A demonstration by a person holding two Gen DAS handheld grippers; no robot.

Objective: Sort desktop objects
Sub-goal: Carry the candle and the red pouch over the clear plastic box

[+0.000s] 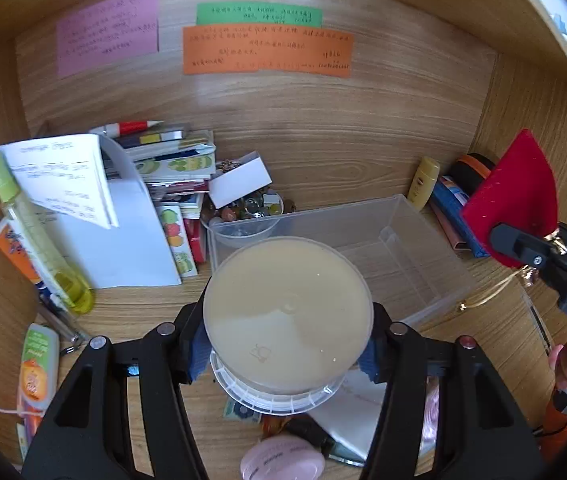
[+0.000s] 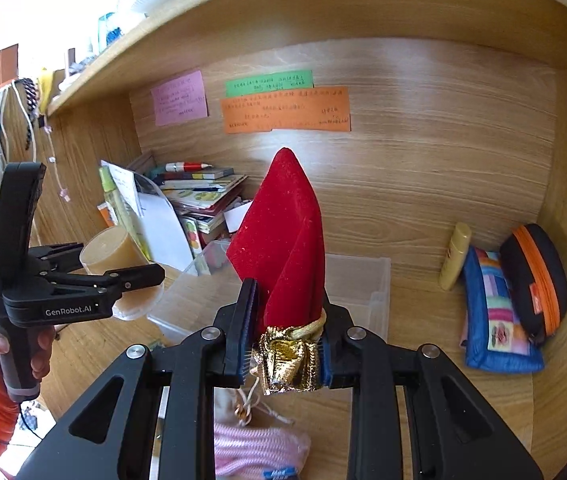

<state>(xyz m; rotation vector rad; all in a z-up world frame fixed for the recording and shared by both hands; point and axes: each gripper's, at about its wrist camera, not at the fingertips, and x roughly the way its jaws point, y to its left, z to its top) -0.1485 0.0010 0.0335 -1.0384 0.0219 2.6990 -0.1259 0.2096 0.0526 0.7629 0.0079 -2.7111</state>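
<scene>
My left gripper point(image 1: 283, 354) is shut on a round plastic tub of beige cream point(image 1: 287, 312), held bottom-forward above the desk; the tub also shows in the right wrist view point(image 2: 113, 254). My right gripper point(image 2: 283, 344) is shut on a red velvet pouch point(image 2: 283, 236) with a gold neck point(image 2: 287, 364) and cord, held upright; the pouch also shows in the left wrist view point(image 1: 511, 200). A clear plastic bin point(image 1: 363, 256) stands on the desk behind both; it also shows in the right wrist view point(image 2: 363, 284).
Books and papers point(image 1: 163, 168), a green spray bottle point(image 1: 31, 232) and a bowl of beads point(image 1: 243, 212) stand at the back left. A yellow tube point(image 2: 453, 256), a blue pouch point(image 2: 495, 316) and a black case point(image 2: 535, 280) lie at the right. A pink jar point(image 1: 281, 460) sits near.
</scene>
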